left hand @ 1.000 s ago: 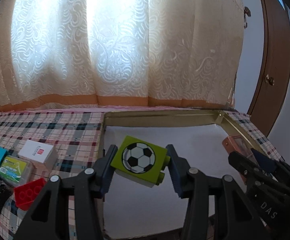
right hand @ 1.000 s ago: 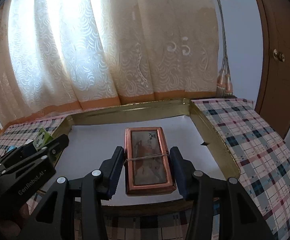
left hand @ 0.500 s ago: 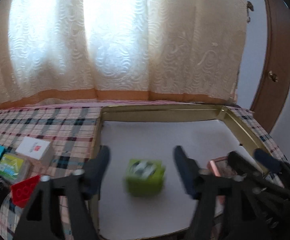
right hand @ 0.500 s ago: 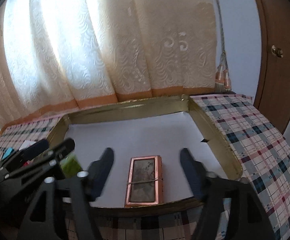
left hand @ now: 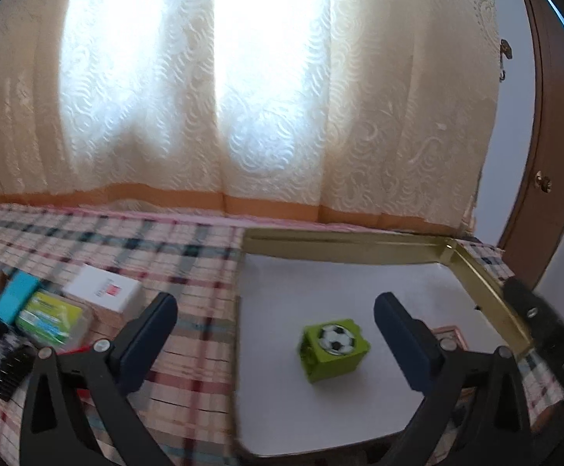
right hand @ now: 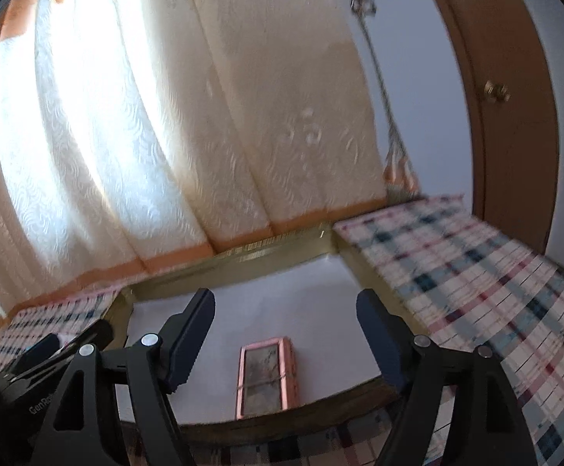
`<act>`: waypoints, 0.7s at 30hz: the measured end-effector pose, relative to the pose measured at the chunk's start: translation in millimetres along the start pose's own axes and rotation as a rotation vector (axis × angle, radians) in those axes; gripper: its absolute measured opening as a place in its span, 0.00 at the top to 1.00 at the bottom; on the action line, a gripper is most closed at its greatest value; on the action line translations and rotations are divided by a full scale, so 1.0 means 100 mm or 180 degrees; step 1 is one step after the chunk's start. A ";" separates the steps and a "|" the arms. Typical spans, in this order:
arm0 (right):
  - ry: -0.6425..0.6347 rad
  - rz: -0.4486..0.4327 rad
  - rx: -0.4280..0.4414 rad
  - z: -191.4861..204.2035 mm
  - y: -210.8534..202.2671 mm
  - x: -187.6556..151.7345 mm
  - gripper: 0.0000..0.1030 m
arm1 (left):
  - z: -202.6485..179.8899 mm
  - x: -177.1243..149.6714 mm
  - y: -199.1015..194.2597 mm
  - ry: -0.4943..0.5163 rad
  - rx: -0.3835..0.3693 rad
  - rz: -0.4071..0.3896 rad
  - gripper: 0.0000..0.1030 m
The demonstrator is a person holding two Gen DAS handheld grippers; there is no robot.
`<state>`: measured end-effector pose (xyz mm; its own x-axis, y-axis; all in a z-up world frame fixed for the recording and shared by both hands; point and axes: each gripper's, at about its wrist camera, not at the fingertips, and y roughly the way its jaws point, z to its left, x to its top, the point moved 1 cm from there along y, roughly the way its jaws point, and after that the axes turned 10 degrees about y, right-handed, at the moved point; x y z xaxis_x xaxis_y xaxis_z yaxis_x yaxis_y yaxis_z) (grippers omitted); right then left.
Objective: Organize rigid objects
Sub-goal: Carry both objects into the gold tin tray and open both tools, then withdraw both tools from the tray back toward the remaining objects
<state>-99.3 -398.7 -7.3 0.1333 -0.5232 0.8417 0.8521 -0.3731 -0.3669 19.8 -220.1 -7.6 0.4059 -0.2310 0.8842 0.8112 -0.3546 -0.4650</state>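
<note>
both releases are done: the left gripper (left hand: 274, 326) has just been opening and now stands wide, the green football block (left hand: 334, 349) lying free on the white floor of the gold-rimmed tray (left hand: 344, 248). the right gripper (right hand: 285, 330) has likewise just been opening, its jaws clear of the copper-framed box (right hand: 266, 376), which lies flat near the tray's front edge. 2 items placed; more wait on the plaid cloth (left hand: 126, 248).
</note>
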 end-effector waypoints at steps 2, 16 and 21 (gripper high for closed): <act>-0.0023 -0.0123 -0.0023 0.01 -0.05 0.01 0.25 | 0.05 0.01 -0.06 0.0033 0.0159 -0.0133 0.00; -0.0255 -0.0493 -0.0037 0.13 -0.25 -0.01 0.24 | 0.09 -0.02 -0.29 0.0287 0.0351 -0.0418 0.00; -0.0297 -0.0610 -0.0044 0.18 -0.35 -0.05 0.24 | 0.19 -0.08 -0.37 0.0265 0.0330 -0.0421 0.00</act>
<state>-121.0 -369.0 8.4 0.0164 -0.3687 0.9294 0.8594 -0.4699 -0.2015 -5.1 -188.1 3.2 0.2601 -0.2642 0.9287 0.8960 -0.2925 -0.3341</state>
